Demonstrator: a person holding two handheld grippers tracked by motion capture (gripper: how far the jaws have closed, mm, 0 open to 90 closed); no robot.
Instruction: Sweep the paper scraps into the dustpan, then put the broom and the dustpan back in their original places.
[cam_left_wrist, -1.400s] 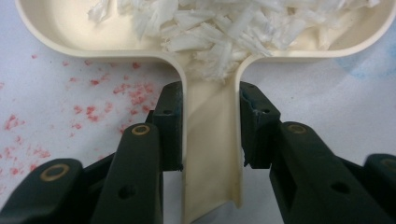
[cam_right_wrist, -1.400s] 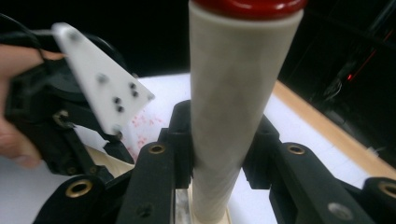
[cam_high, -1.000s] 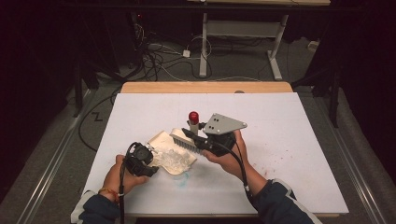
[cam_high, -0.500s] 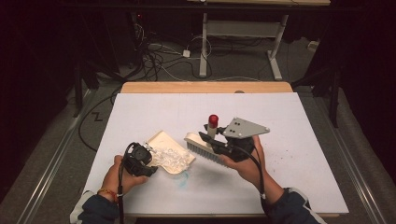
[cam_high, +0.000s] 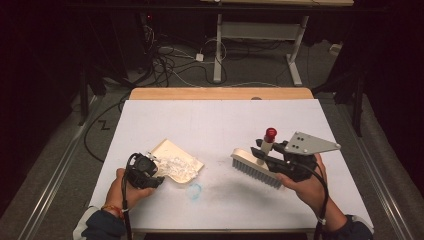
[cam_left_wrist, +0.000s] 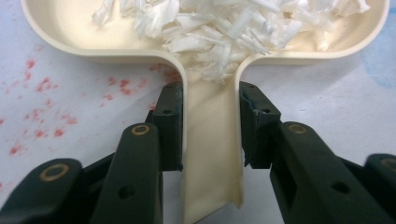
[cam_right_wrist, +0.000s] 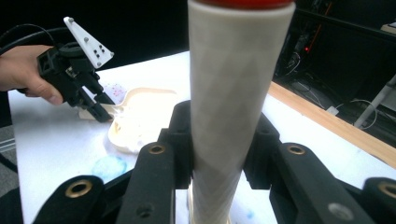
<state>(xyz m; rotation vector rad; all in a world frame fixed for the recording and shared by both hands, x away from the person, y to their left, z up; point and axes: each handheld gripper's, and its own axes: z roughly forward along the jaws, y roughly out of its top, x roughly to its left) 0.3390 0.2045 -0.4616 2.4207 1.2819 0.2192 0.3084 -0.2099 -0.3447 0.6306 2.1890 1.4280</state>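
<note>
Clearly the left gripper (cam_high: 142, 170) pinches the dustpan's (cam_high: 176, 161) handle (cam_left_wrist: 210, 140) from both sides, its pads pressed against the handle's walls, so the pan stays flat on the table (cam_high: 210, 120) and the white scraps (cam_left_wrist: 224, 28) heaped in it do not spill. The pan lies at the table's front left, its handle running back toward the person's left hand (cam_high: 125, 187) and its wide mouth facing away and to the right, toward the brush (cam_high: 256, 167). The right gripper (cam_right_wrist: 219, 140) is clamped on the brush's handle (cam_right_wrist: 236, 93), a pale round post with a red cap (cam_high: 270, 133). That post stands nearly upright, while the brush's long bristle head runs slantwise across the table's right half, well apart from the pan. Held so, the bristles point down, seemingly ready to sweep.
</note>
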